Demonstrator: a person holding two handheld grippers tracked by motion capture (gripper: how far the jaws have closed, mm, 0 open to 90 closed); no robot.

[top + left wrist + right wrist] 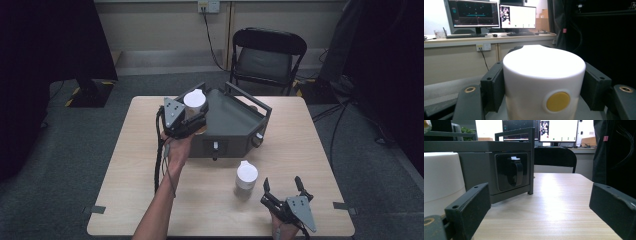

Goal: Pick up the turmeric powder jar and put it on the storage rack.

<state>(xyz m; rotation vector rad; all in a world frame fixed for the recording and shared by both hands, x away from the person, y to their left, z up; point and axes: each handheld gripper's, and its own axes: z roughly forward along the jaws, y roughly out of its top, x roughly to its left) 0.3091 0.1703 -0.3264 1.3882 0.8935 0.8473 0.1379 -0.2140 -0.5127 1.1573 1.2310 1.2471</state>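
At left centre of the high view, the left gripper (192, 119) holds a white cylindrical container (194, 102) upright over the near-left corner of a dark grey metal box (235, 122) on the wooden table (135, 165). The left gripper view puts that container (543, 82) squarely between the two black jaws, both pads pressed against its sides, a round yellow spot (558, 101) facing the camera.

Further right, a second white container (246, 175) stands on the table just in front of the box, below its front-panel latch (515, 171). At lower right of the high view, the right gripper (284, 189) rests low near the table's front edge, its jaws spread wide and holding nothing; its own view shows that second container (442, 182) at the left edge, just beyond the left pad and apart from it.

Judging by the pose, the held container is bound for the box top or its railed tray. Doing that well likely means keeping it upright, clearing the raised rail (245, 97), and easing the squeeze only once its base sits flat.
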